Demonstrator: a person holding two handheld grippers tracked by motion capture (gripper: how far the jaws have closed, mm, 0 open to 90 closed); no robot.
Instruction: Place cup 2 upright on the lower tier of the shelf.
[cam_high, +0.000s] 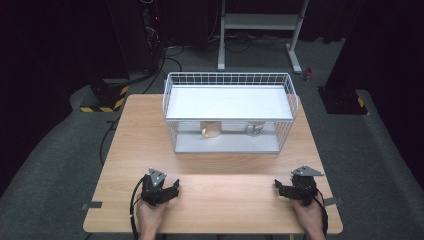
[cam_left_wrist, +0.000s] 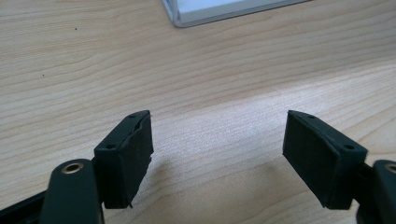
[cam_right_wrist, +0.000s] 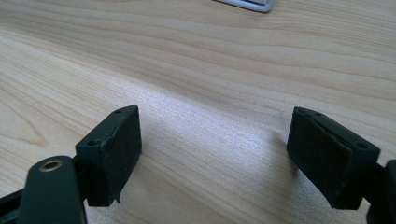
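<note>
In the high view, the wooden bench (cam_high: 215, 195) is carrying a white wire rack (cam_high: 229, 111) toward twelve o'clock, and two cups are sitting on its lower shelf under the white upper shelf: a tan cup (cam_high: 210, 129) at the left and a clear cup (cam_high: 254, 129) at the right, well apart from each other. The left gripper (cam_high: 174, 188) is resting at about seven o'clock on the bench and the right gripper (cam_high: 278, 186) at about five o'clock, each held in a hand at the near edge, both pointing inward toward each other and both well apart from the rack. In the left gripper view, the left gripper (cam_left_wrist: 217, 154) is holding its jaws wide apart with bare wood between them, and a corner of the rack's base (cam_left_wrist: 196, 14) is showing at twelve o'clock. In the right gripper view, the right gripper (cam_right_wrist: 212, 154) is likewise standing with its jaws spread, nothing between them, just above the bench, with a bit of the rack's base (cam_right_wrist: 254, 4) at one o'clock.
</note>
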